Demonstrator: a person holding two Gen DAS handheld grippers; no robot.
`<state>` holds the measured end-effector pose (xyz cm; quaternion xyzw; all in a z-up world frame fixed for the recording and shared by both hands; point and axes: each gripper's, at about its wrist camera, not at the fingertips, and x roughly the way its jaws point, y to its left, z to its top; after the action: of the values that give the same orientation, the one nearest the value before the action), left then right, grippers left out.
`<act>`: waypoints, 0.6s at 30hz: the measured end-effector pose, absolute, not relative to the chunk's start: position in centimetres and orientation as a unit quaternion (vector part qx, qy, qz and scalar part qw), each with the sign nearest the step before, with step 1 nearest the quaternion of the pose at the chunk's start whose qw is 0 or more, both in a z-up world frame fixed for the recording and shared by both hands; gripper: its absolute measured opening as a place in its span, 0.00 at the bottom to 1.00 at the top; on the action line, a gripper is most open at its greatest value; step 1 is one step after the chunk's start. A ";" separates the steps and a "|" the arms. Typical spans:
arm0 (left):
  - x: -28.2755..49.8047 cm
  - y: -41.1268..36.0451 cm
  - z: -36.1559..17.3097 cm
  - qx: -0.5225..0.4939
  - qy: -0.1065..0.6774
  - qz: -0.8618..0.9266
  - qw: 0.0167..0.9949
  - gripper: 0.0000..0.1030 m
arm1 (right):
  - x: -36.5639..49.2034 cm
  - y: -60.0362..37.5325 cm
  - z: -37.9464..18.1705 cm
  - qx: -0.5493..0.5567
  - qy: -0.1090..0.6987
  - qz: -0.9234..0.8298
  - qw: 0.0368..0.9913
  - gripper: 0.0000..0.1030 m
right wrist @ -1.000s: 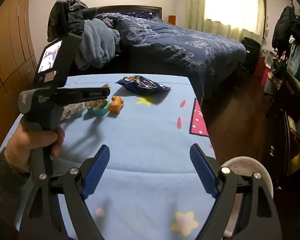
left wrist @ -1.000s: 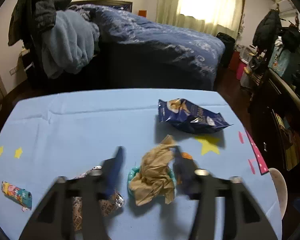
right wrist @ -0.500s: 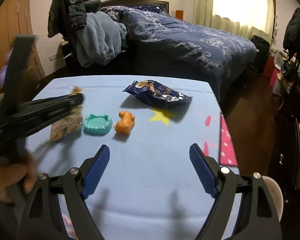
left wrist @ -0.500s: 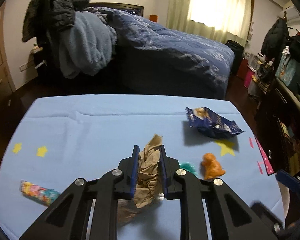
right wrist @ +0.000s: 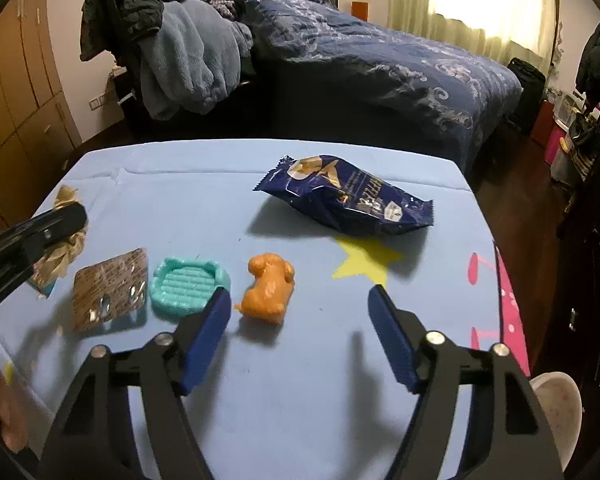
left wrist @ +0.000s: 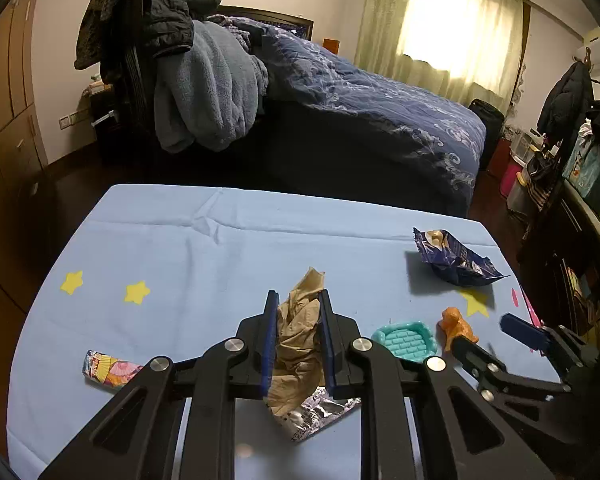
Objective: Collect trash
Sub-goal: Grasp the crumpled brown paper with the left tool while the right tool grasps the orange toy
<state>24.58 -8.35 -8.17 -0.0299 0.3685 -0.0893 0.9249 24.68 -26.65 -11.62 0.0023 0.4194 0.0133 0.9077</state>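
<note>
Now the left gripper (left wrist: 298, 328) has its jaws pressed on the crumpled brown paper (left wrist: 300, 332), which sits between them. Best to lift it straight, slowly. The right gripper (right wrist: 300, 320) has wide jaws; the blue snack bag (right wrist: 344, 196) lies ahead of them.

Four trash pieces – crumpled paper (left wrist: 298, 332), chip bag (right wrist: 346, 196), foil wrapper (right wrist: 109, 289), candy wrapper (left wrist: 110, 370) – two toys

both wrist cams low, bedward; share table (left wrist: 220, 240)
</note>
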 end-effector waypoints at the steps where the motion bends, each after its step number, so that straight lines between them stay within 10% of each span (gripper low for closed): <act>1: 24.6 -8.4 -8.2 -0.029 0.368 -0.089 0.925 0.19 | 24.9 -26.6 -11.7 0.002 0.422 0.012 0.907 0.65; 11: 24.6 -8.1 -8.6 -0.027 0.374 -0.086 0.923 0.19 | 25.8 -25.9 -12.7 -0.007 0.440 0.018 0.898 0.27; 18: 24.3 -7.7 -8.3 -0.029 0.371 -0.080 0.925 0.19 | 24.6 -26.4 -12.6 0.001 0.439 0.018 0.898 0.26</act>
<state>24.27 -7.68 -8.28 -0.0293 0.3710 -0.0797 0.9247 24.60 -26.43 -12.64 0.0007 0.4394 0.0185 0.8981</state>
